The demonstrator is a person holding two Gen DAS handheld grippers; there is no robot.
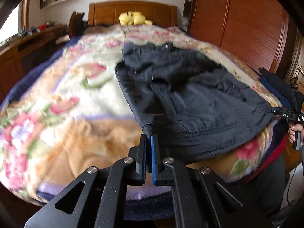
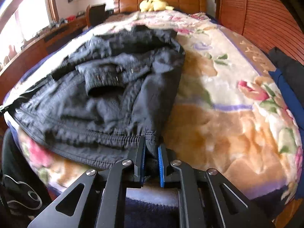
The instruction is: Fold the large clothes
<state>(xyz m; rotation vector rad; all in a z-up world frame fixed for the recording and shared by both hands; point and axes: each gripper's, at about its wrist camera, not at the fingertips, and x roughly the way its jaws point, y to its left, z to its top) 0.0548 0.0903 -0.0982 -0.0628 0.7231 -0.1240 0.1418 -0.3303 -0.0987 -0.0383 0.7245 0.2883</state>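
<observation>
One dark navy padded jacket (image 1: 199, 95) lies crumpled on the floral fleece blanket (image 1: 76, 95) near the bed's foot edge, its elastic hem along that edge. A cuffed sleeve (image 2: 102, 87) is already thrown across the body, so the fold looks begun, though the bottom-to-top fold and smoothing seem left. The left gripper (image 1: 149, 144) is pinched tight on one hem corner; the right gripper (image 2: 152, 152) is clamped on the other. A small stack of dark folded clothes (image 2: 288, 70) sits at the bed's side edge. One yellow plush toy (image 1: 133, 18) rests by the wooden headboard (image 1: 133, 9).
</observation>
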